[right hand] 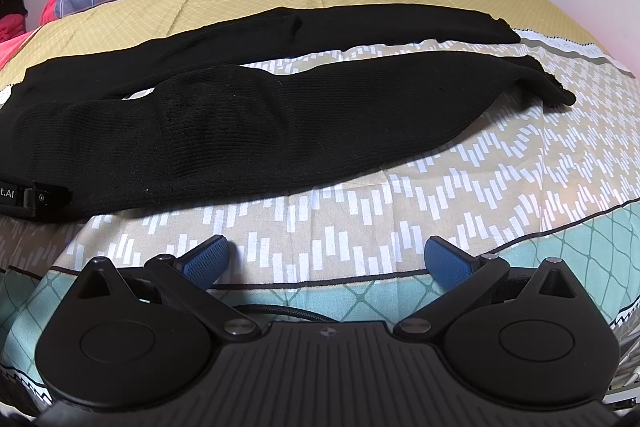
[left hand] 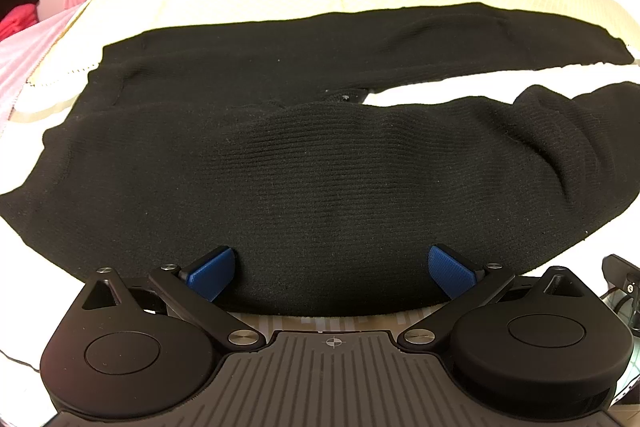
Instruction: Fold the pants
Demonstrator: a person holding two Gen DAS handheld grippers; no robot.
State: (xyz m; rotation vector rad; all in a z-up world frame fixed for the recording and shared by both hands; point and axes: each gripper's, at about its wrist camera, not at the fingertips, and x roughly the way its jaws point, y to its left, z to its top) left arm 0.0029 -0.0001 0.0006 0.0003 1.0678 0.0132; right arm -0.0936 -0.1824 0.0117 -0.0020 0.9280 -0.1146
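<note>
Blue-padded left gripper [left hand: 332, 271], wide open and empty, straddles the near edge of the black knit pants [left hand: 280, 163], whose legs run left-right across the patterned bedspread [right hand: 440, 195], while the right gripper [right hand: 326, 265], equally open and empty, hovers short of them.

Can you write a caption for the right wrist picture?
Open right gripper hovers over the patterned bedspread, near black pants lying spread out.

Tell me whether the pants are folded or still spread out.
Spread out, not folded. The pants lie flat on the bed, both legs side by side with bedding showing between them. Both grippers, left and right, are open.
</note>
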